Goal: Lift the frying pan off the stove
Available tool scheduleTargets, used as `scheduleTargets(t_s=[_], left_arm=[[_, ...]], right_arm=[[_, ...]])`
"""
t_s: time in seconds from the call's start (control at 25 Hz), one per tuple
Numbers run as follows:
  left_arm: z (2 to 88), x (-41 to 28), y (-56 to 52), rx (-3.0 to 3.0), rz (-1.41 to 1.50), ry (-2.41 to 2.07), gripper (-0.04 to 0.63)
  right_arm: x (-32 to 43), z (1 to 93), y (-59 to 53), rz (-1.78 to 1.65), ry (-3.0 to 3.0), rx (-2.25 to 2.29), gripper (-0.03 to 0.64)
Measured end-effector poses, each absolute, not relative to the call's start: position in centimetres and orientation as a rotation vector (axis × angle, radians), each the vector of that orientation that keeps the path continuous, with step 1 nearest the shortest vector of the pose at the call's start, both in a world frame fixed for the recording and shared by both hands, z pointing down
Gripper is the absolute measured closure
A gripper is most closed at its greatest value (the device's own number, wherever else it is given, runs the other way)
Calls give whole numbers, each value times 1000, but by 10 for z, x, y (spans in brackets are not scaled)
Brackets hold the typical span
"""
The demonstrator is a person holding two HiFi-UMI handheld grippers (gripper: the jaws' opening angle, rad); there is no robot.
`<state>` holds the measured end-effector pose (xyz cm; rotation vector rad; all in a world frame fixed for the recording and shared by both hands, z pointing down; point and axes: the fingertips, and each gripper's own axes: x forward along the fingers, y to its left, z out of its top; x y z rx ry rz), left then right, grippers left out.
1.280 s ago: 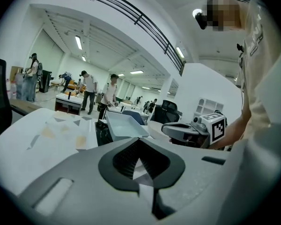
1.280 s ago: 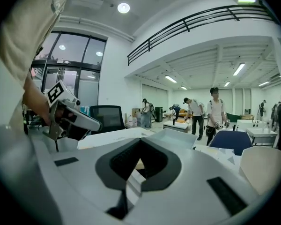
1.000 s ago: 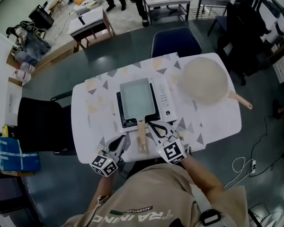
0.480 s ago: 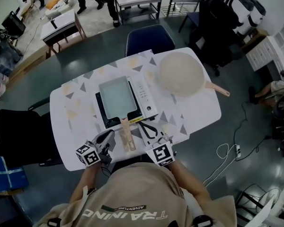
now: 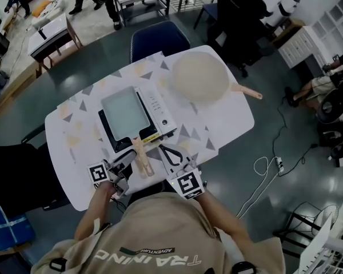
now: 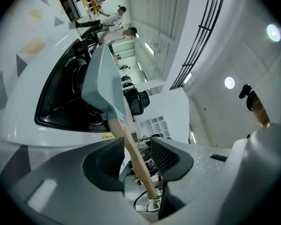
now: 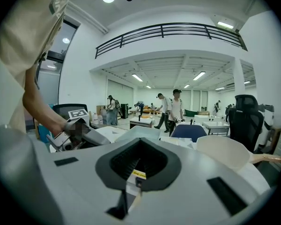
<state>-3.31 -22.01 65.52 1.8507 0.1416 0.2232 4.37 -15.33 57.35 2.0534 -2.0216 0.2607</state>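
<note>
A square pale-blue frying pan [image 5: 124, 112] sits on a white portable stove [image 5: 155, 108] on the table. Its wooden handle [image 5: 142, 156] points back toward the person. My left gripper [image 5: 128, 163] is at the handle's near end. In the left gripper view its jaws [image 6: 138, 144] are opening and the handle [image 6: 125, 138] runs between them with a gap on the right side. The pan [image 6: 102, 76] rests over the black burner well [image 6: 61, 102]. My right gripper [image 5: 163, 149] lies just right of the handle, shut and empty [image 7: 140, 142].
A round beige pan [image 5: 199, 76] with a wooden handle [image 5: 247, 91] lies on the table's right half [image 5: 228, 124]. A blue chair [image 5: 159, 40] stands behind the table. Desks, dark chairs and several people are farther off. A cable [image 5: 263, 170] trails on the floor at right.
The head view has swung, so the table now sits tilted and farther left. My left gripper has come in from the left onto the handle. The right gripper stays beside it.
</note>
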Motion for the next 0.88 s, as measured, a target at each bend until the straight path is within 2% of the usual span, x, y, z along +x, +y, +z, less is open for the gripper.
scheduleTargets(t_s=[0.88], left_arm=[[673,42,-191,1619,248,322,419]], right_arm=[[52,575,-127,317,-1972,2096,620]])
